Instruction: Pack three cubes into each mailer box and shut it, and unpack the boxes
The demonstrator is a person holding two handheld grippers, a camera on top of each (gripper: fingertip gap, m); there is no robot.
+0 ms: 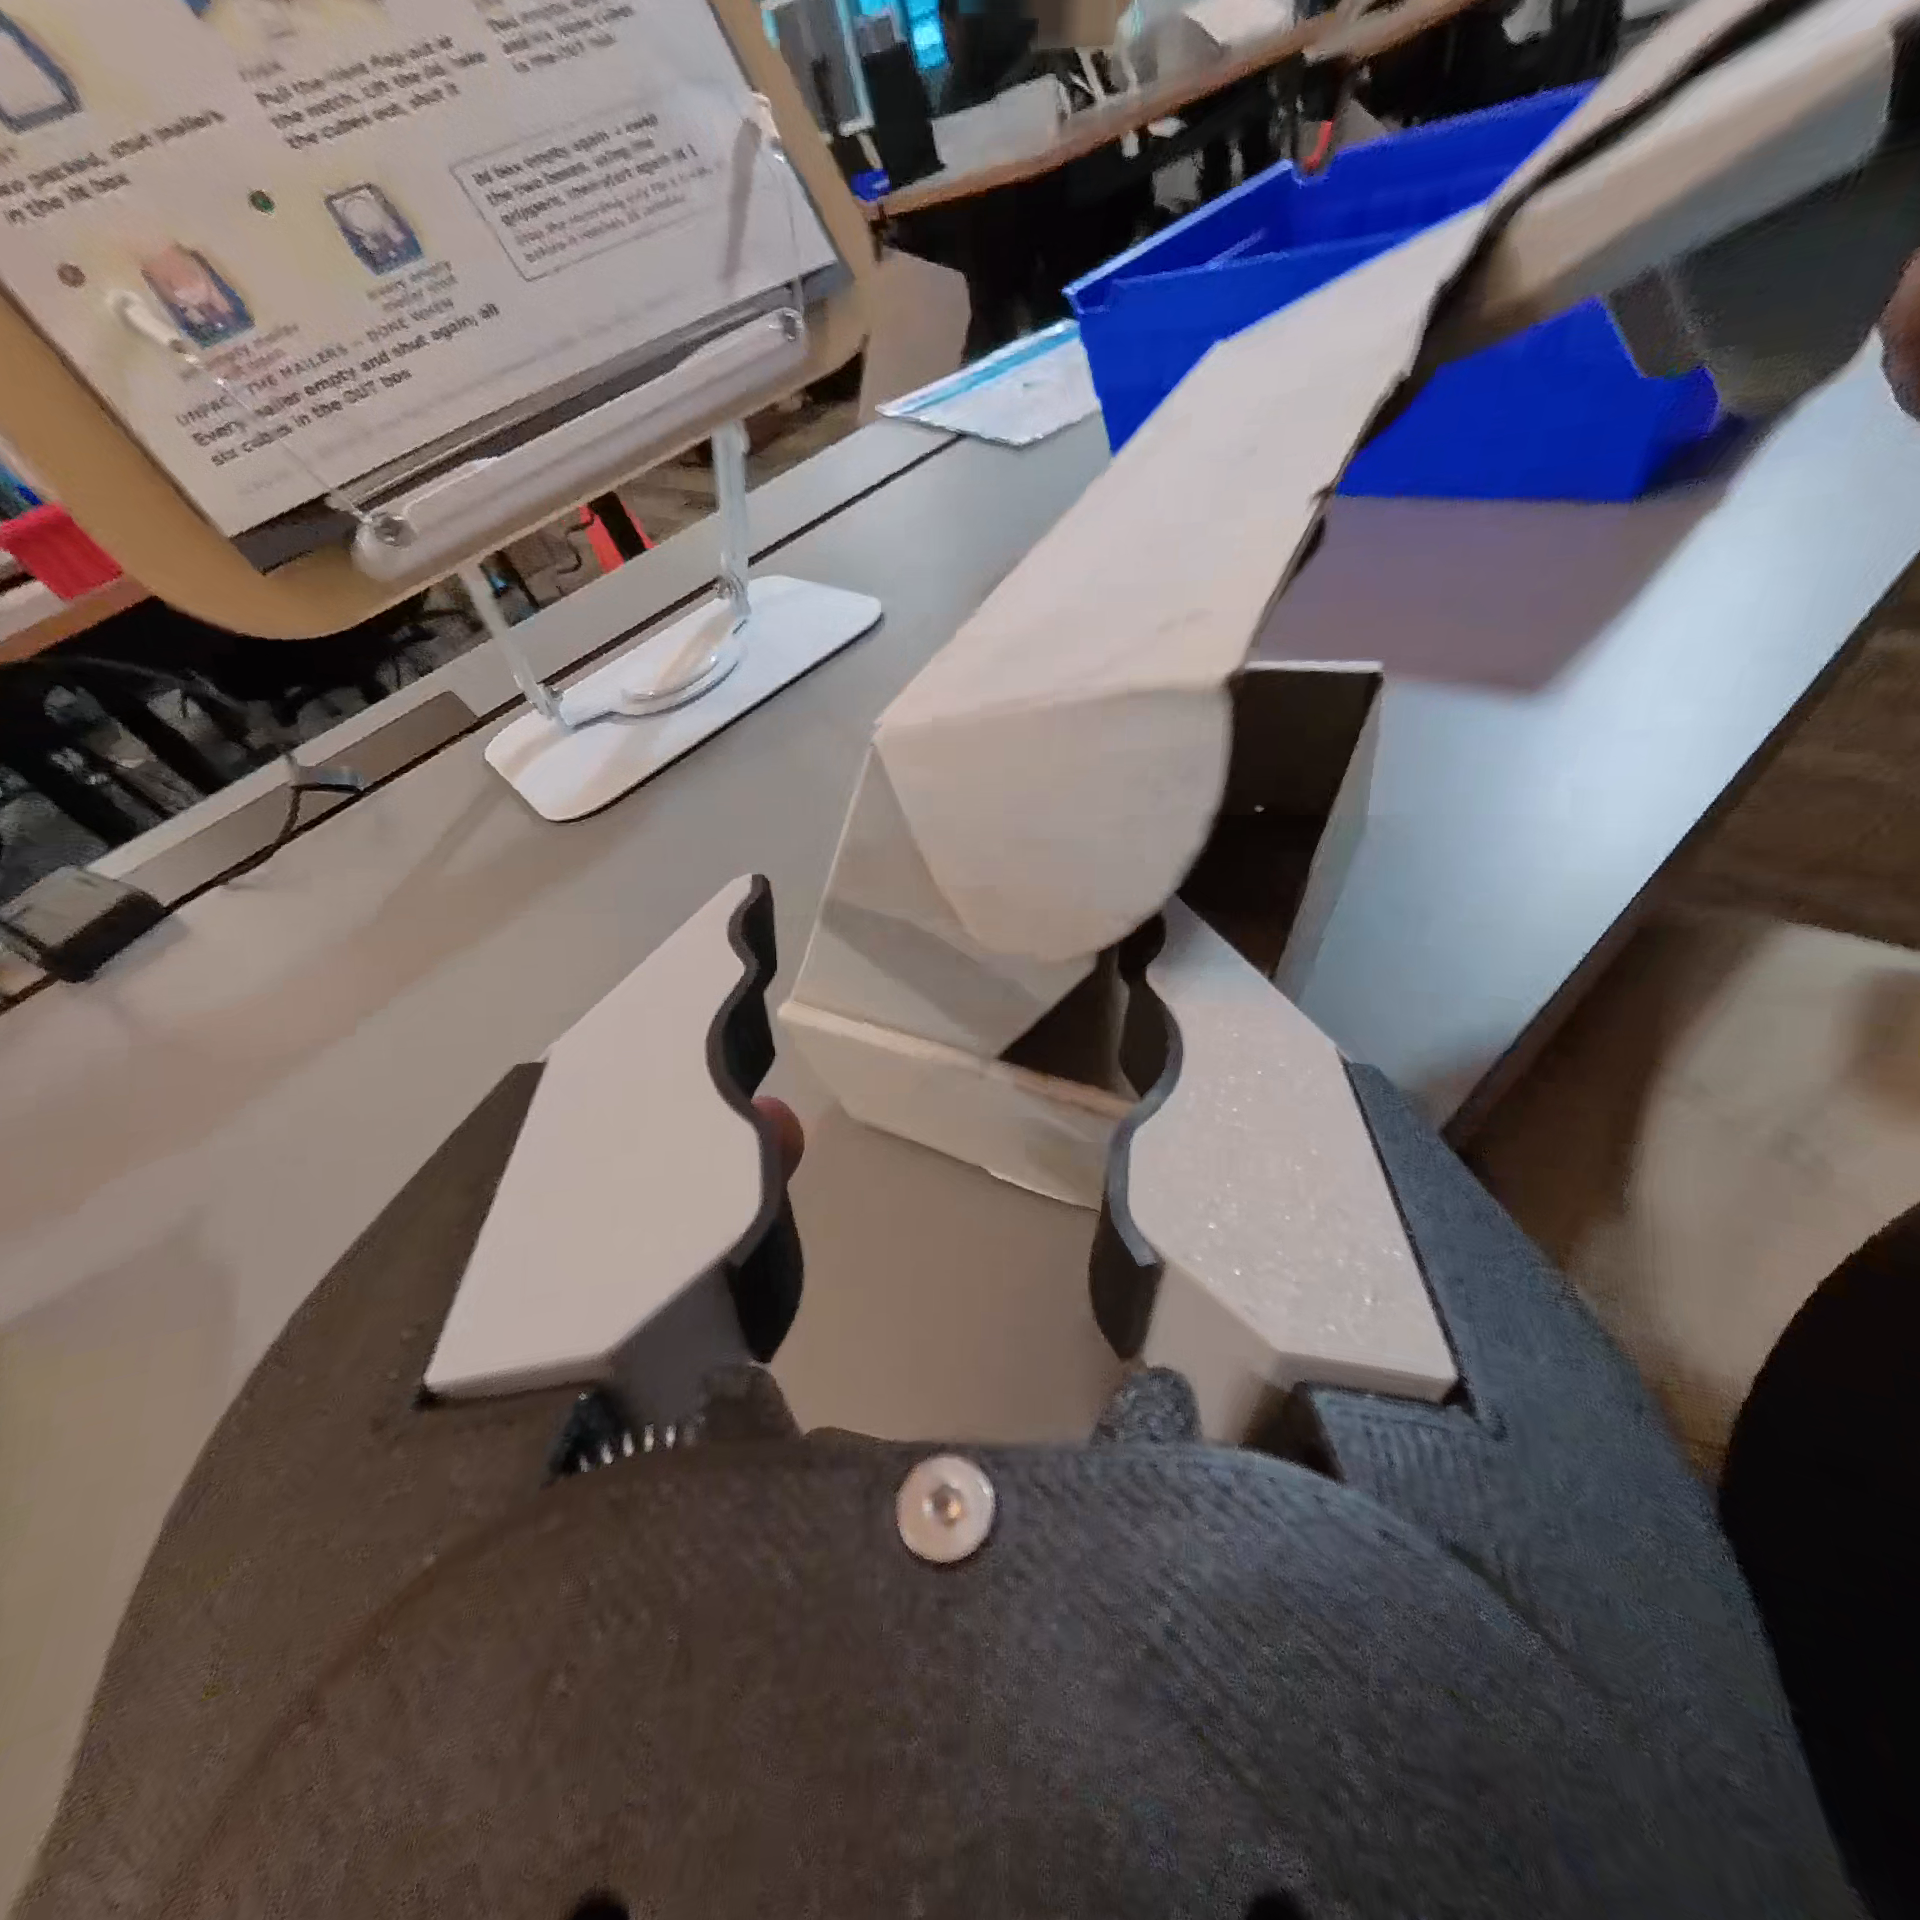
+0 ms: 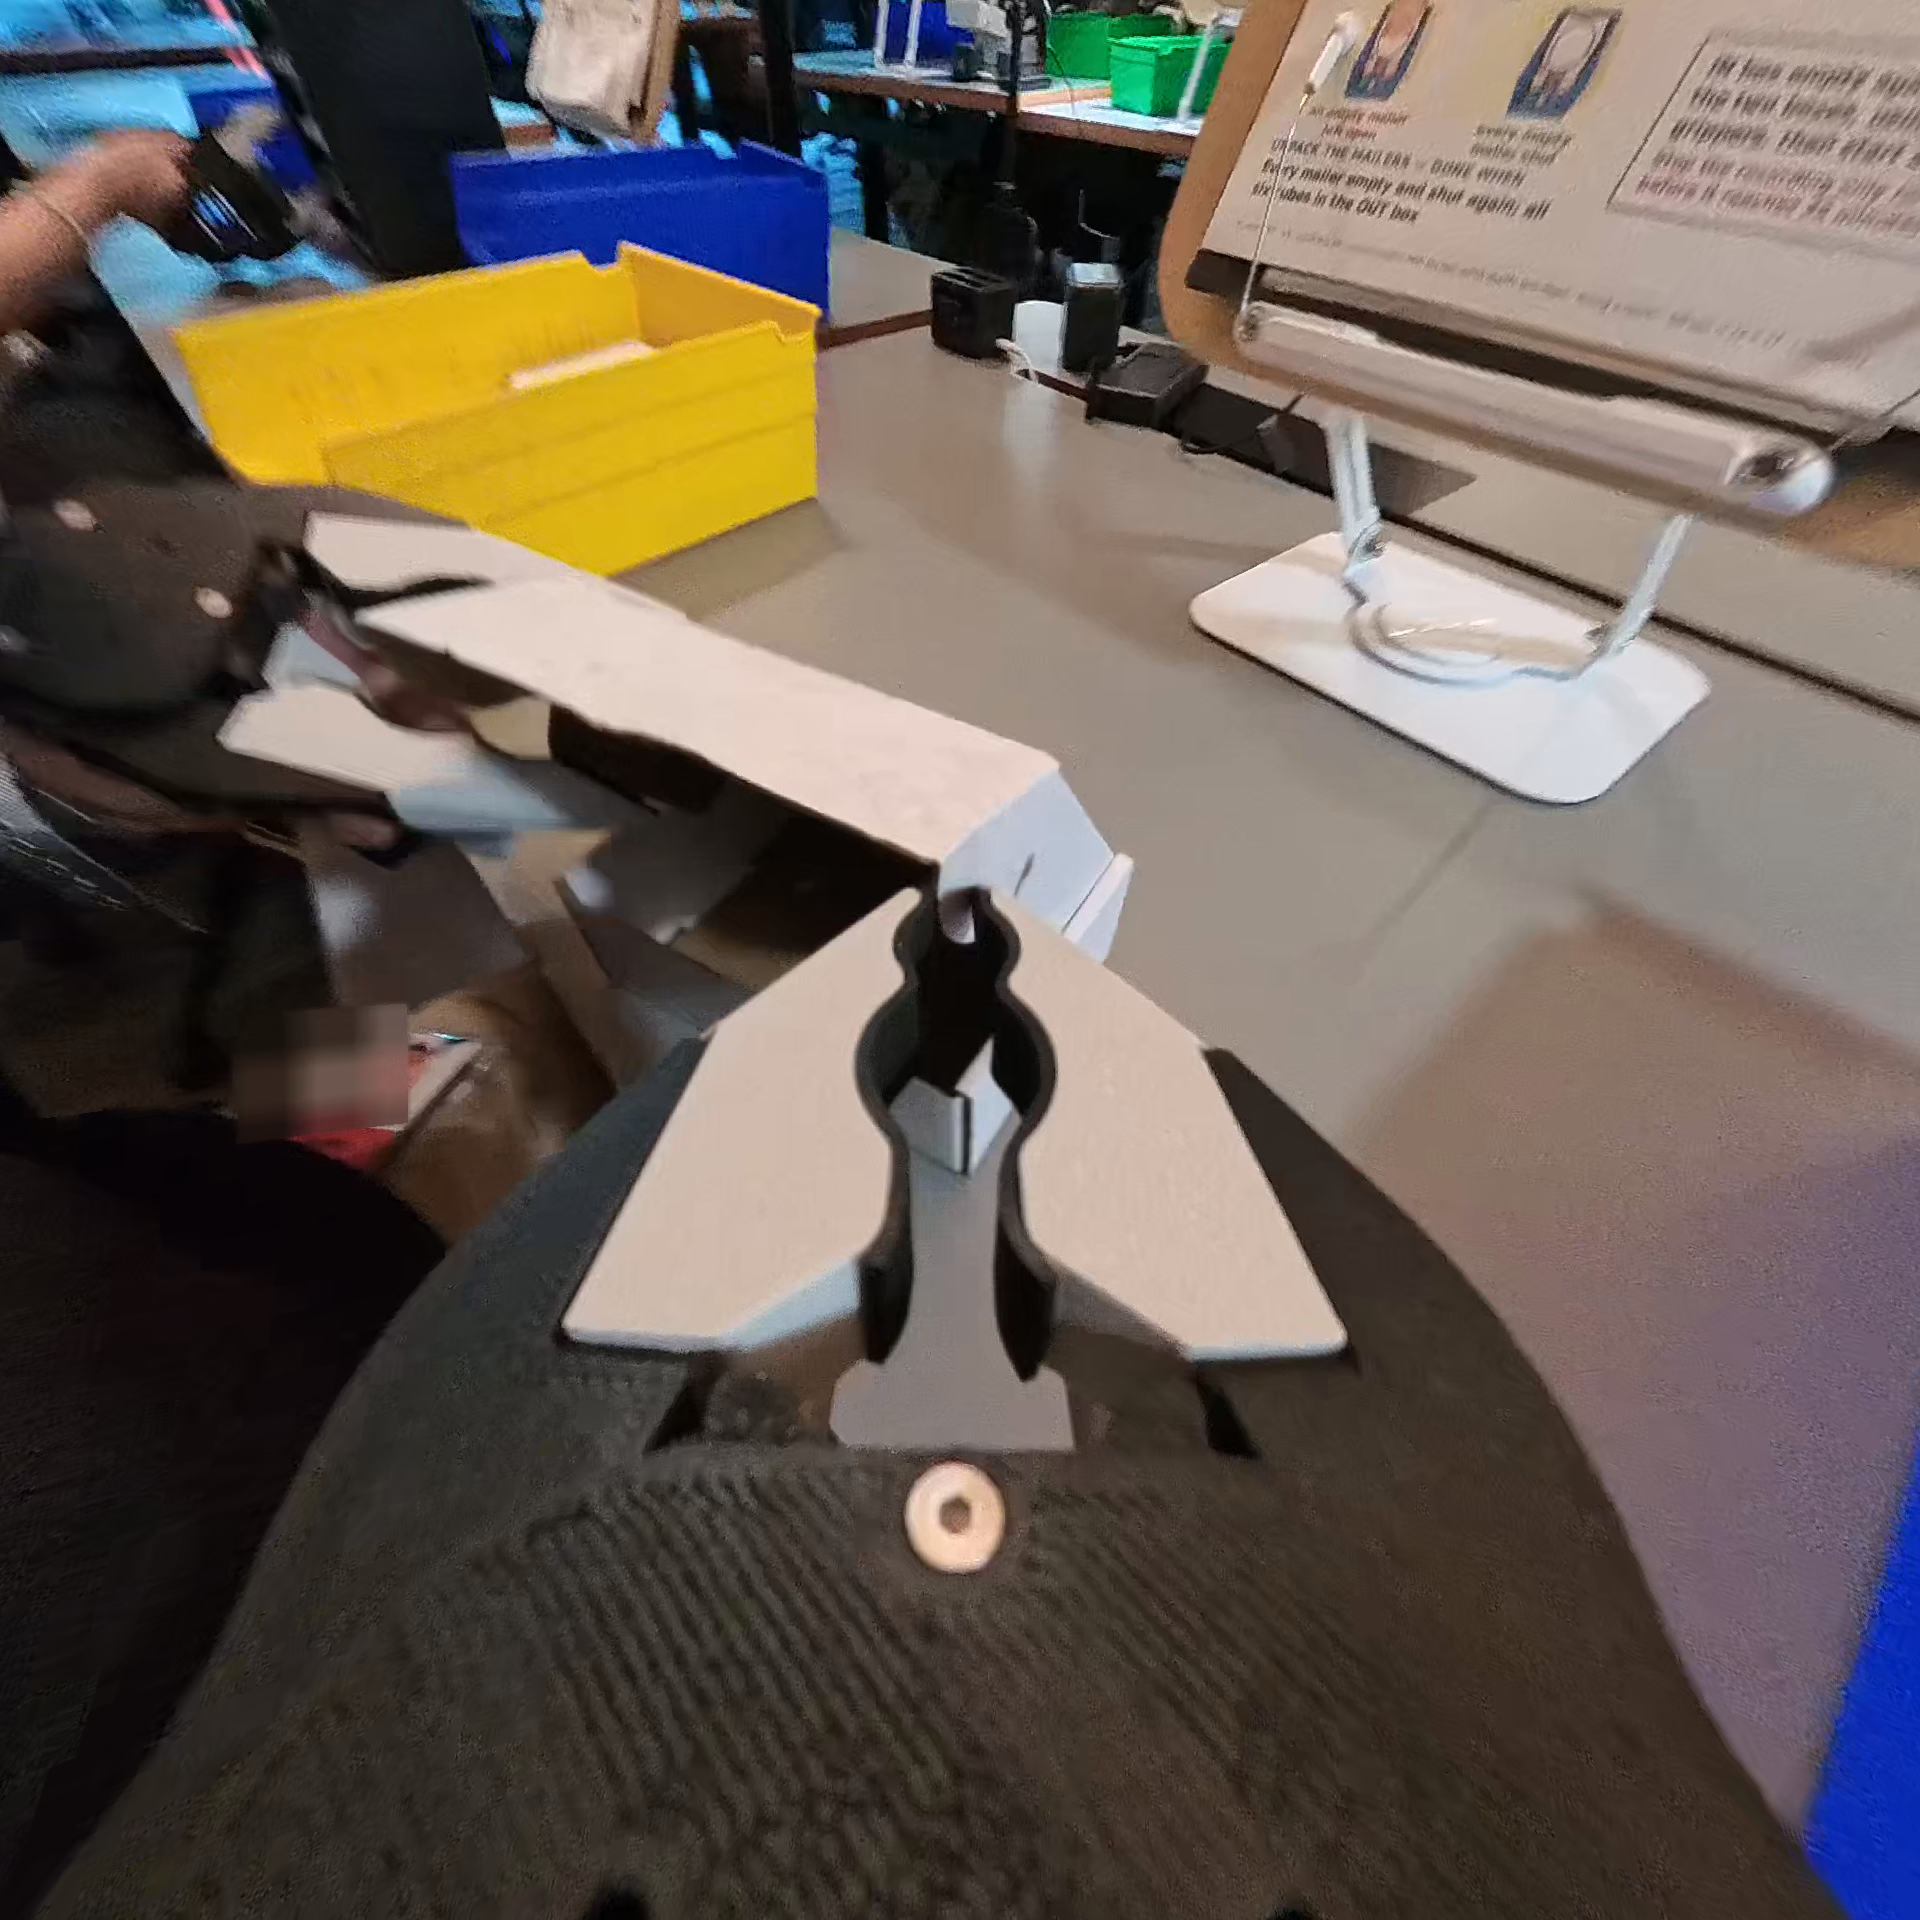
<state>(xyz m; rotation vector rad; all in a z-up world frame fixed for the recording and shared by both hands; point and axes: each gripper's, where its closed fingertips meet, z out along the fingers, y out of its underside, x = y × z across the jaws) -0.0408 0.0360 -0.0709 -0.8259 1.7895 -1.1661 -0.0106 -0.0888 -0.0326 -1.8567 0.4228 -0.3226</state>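
Observation:
A white mailer box [image 1: 935,1086] stands on the grey table [image 1: 312,1039] with its lid [image 1: 1247,436] lifted and a rounded side flap [image 1: 1039,810] hanging down. My left gripper [image 1: 945,940] is open and straddles the box's near end wall. My right gripper [image 2: 956,909] is shut on the far edge of the lid [image 2: 727,707] and holds it up; it also shows in the left wrist view [image 1: 1714,229]. The left gripper appears blurred at the left of the right wrist view [image 2: 125,613]. The inside of the box is dark, and no cubes show.
A blue bin [image 1: 1507,416] stands behind the box, and another [image 2: 644,208] behind a yellow bin [image 2: 540,457] that holds something pale. An instruction sheet on a metal stand [image 2: 1507,260] is at the back. Black devices with cables [image 2: 1091,312] lie near the far edge. The table edge [image 1: 1558,1039] is close on the right.

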